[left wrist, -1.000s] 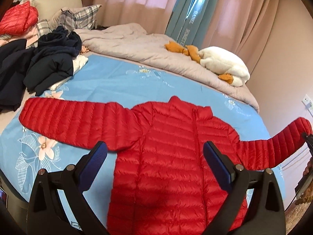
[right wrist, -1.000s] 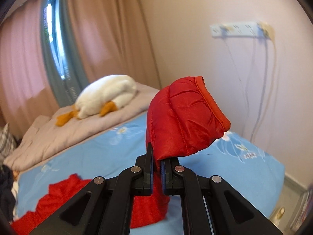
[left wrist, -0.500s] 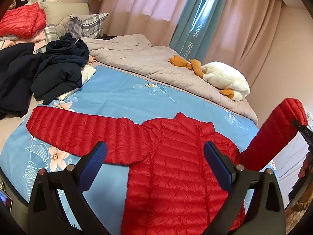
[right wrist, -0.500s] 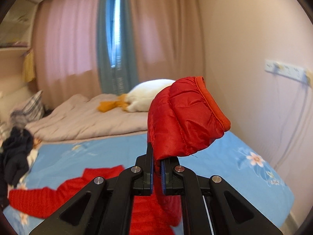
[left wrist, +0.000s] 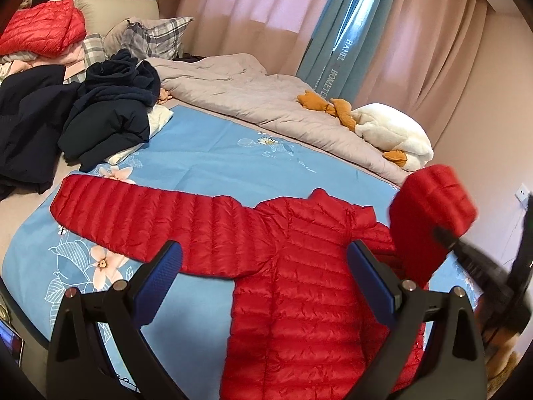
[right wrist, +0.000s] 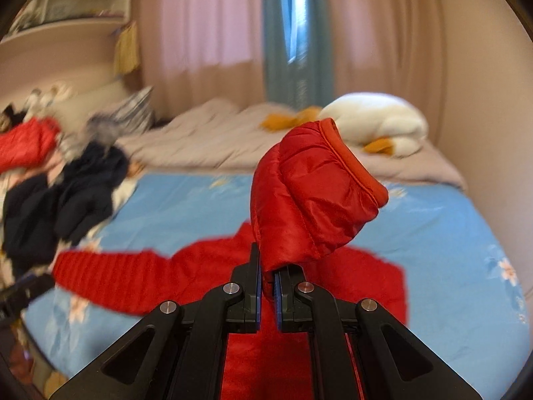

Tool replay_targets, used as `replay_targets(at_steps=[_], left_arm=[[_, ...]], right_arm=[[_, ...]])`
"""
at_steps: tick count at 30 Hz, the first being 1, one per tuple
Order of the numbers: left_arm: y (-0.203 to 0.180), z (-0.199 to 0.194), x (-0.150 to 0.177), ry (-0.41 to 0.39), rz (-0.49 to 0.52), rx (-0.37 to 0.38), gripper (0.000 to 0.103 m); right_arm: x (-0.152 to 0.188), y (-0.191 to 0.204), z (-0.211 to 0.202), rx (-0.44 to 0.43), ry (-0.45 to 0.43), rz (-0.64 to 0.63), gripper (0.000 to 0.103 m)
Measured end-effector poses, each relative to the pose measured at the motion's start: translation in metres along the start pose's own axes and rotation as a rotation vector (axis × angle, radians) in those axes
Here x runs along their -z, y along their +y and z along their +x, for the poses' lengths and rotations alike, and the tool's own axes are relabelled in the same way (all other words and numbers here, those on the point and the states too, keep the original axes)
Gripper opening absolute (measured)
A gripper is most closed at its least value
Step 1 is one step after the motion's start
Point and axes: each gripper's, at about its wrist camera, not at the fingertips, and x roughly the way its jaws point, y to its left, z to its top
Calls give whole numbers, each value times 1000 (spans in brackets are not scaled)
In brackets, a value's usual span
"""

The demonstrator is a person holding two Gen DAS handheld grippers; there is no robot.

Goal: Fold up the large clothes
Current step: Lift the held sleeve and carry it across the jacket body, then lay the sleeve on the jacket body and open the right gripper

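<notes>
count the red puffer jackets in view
2: one red jacket spread flat on the blue sheet, one folded red jacket atop the pile at the headboard. Others may be buried there.

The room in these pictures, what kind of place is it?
Most likely a home bedroom: a bed with a blue floral sheet, a grey duvet and a plaid pillow, with curtains behind.

The jacket (left wrist: 299,266) lies on the bed sheet (left wrist: 206,163), clothes pile (left wrist: 100,116) left, quilt (left wrist: 253,100) behind.
</notes>
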Motion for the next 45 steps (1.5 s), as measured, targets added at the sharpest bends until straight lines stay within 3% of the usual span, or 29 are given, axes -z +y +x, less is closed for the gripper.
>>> replay_targets(at_steps=[7, 19, 21, 26, 31, 40, 45], left_arm=[[13, 10, 6, 33, -21, -27, 99], [24, 33, 21, 117, -40, -2, 99], [23, 36, 23, 132, -41, 14, 99], [17, 46, 27, 160, -37, 35, 99], [9, 61, 35, 204, -30, 77, 98], [-6, 107, 60, 304, -23, 120, 92], [-16, 132, 73, 358, -27, 152, 81]], right_arm=[[34, 33, 34, -80, 143, -51, 7], [67, 42, 61, -159, 332, -47, 7], [70, 42, 59, -175, 350, -47, 15], [69, 38, 43, -190, 326, -28, 48], [63, 27, 27, -150, 271, -22, 64], [59, -4, 3, -39, 188, 31, 70], [61, -21, -4, 23, 169, 76, 70]])
